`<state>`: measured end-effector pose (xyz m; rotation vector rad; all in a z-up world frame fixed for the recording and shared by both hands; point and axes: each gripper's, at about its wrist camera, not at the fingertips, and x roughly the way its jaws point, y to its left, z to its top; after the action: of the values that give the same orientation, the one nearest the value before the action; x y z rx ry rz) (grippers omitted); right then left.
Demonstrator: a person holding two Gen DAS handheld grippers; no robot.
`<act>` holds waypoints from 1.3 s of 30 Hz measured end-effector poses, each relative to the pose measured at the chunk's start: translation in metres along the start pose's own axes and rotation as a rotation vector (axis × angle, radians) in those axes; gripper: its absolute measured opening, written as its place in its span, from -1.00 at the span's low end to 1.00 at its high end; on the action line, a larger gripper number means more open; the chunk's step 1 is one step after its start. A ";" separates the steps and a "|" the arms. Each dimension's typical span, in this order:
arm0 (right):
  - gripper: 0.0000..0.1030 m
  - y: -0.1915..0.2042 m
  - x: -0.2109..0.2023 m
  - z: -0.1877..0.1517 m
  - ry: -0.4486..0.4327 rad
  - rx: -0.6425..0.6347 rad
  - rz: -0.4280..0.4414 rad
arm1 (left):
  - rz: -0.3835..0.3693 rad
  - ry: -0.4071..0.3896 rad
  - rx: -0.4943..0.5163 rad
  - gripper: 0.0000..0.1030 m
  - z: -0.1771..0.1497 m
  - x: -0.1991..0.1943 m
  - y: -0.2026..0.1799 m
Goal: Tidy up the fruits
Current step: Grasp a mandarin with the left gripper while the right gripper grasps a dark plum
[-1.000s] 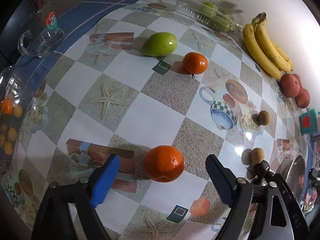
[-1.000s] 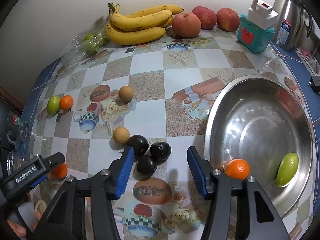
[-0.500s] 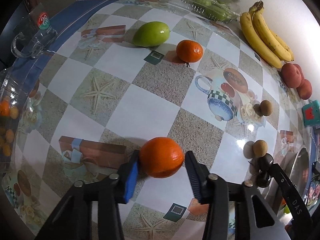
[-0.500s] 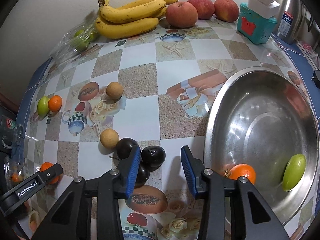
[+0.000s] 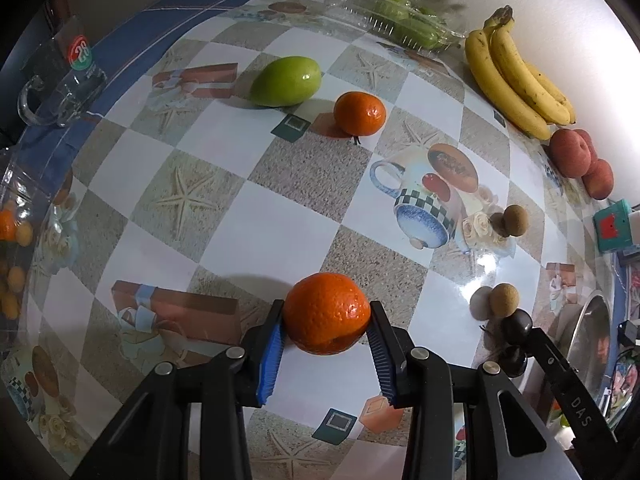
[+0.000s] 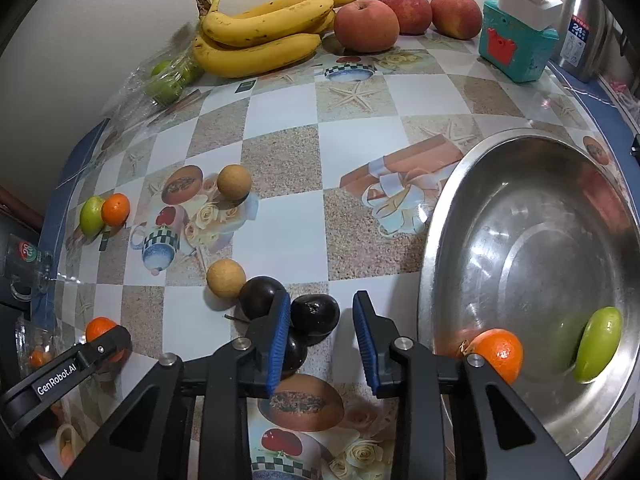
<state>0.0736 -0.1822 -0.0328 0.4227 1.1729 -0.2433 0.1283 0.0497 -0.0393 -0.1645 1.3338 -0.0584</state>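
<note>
Currently, left wrist view, lower centre: left gripper (image 5: pixel 326 322) clamped on an orange (image 5: pixel 326 312), jaws just closed in, both blue pads pressed against its sides. Apparently resting on the table (image 5: pixel 280 208); judged gripped ready for lifting. Upper centre: a second orange (image 5: pixel 359 114) just beside a green fruit (image 5: pixel 286 82), unsorted.

Right wrist view, lower centre: right gripper (image 6: pixel 322 300) pointed down over a cluster of dark fruits, jaws just narrowing round the front dark fruit (image 6: pixel 315 314). Left pad touching it, right pad short of it with a gap showing, so not gripped. At right: a steel bowl (image 6: pixel 432 240) holding a third orange (image 6: pixel 496 354) and another green fruit (image 6: pixel 598 344). Judged the collecting place, hence both picks. Risk judged: neighbouring dark fruits nudged by the left pad.
</note>
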 end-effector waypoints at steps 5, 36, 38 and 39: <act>-0.38 0.000 -0.001 -0.001 0.001 0.000 0.004 | -0.007 -0.009 0.000 -0.18 0.001 -0.004 -0.002; -0.51 -0.007 -0.018 -0.001 -0.018 0.050 0.082 | -0.016 -0.024 0.011 -0.18 0.003 -0.011 -0.007; -0.51 -0.007 -0.021 0.000 -0.023 0.054 0.090 | -0.016 -0.028 0.010 -0.18 0.003 -0.012 -0.007; -0.51 -0.007 -0.023 0.000 -0.026 0.055 0.093 | -0.016 -0.032 0.010 -0.18 0.003 -0.013 -0.007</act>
<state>0.0620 -0.1895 -0.0126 0.5200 1.1201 -0.2001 0.1288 0.0446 -0.0247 -0.1670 1.3004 -0.0753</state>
